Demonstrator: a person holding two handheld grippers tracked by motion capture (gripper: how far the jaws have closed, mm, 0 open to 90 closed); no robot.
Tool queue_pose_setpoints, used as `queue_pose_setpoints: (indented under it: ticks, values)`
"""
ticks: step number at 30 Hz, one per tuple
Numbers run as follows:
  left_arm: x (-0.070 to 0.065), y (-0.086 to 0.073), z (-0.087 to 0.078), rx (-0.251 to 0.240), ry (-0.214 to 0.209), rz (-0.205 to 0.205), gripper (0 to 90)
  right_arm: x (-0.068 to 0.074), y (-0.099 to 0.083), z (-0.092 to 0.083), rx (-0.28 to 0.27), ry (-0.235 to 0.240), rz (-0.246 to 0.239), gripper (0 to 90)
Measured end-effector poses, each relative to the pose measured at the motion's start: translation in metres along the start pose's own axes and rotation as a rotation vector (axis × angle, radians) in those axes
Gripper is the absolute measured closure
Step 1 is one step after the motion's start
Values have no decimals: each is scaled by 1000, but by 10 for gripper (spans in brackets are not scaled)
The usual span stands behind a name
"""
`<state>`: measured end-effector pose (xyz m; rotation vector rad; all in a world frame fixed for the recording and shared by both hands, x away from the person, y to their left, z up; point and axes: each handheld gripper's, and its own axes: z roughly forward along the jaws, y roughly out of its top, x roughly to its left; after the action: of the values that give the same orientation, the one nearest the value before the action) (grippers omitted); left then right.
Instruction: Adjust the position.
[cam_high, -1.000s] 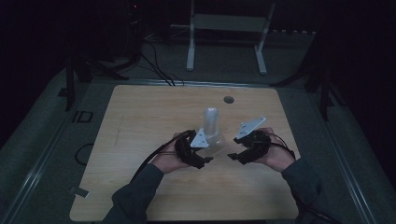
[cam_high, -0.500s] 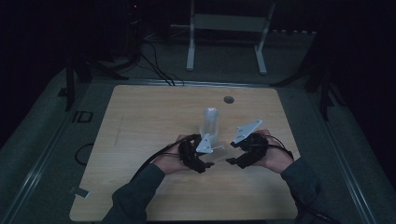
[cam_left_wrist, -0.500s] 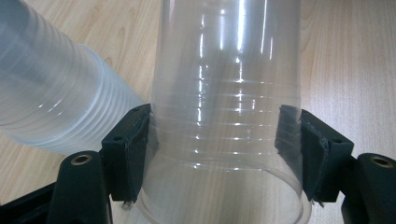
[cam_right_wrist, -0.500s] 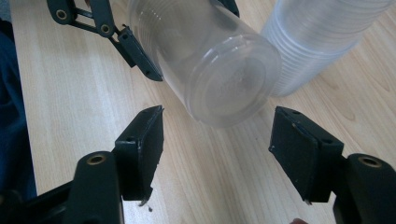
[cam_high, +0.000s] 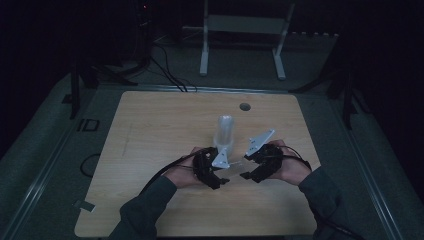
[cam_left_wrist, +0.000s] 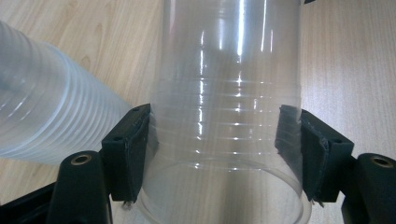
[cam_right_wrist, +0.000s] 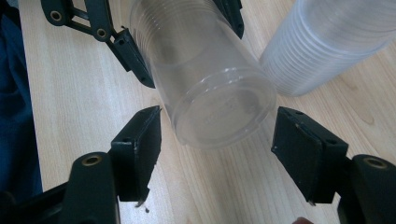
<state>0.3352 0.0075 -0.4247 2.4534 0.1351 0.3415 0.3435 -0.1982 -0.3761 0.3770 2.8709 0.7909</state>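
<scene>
One clear ribbed cup (cam_left_wrist: 224, 116) clamped in left tongs (cam_left_wrist: 219, 154); right tongs (cam_right_wrist: 217, 154) just widened, released.

- On the floor mat (cam_high: 60, 145) just off the left edge of the bench (cam_high: 150, 125), two pale marks show that look like the letters "ID" (cam_high: 88, 125); they are dim, so the reading is unsure.
- On the round bottom of the clear cup (cam_right_wrist: 219, 112), in the right gripper view, faint raised moulded marks (cam_right_wrist: 223, 109) show, too blurred to read.
- No brand, number or label can be read on the stack of cups (cam_right_wrist: 327, 42).
</scene>
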Motion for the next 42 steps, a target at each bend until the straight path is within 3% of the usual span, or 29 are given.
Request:
queue_pose_setpoints:
  ticks: [11,19,29,37,42]
  values:
    - [-6,5,5,40,-17,50,294,2,0,7,30,34,-27,324]
    - [-10,8,6,69,-8,87,294,5,2,11,67,49,-43,321]
    - [-12,9,7,61,-7,102,295,8,3,19,107,57,-62,323]
    - [-15,9,7,63,-2,112,291,9,3,21,109,67,-72,391]
    - [-17,10,8,62,26,121,269,9,2,20,104,65,-75,413]
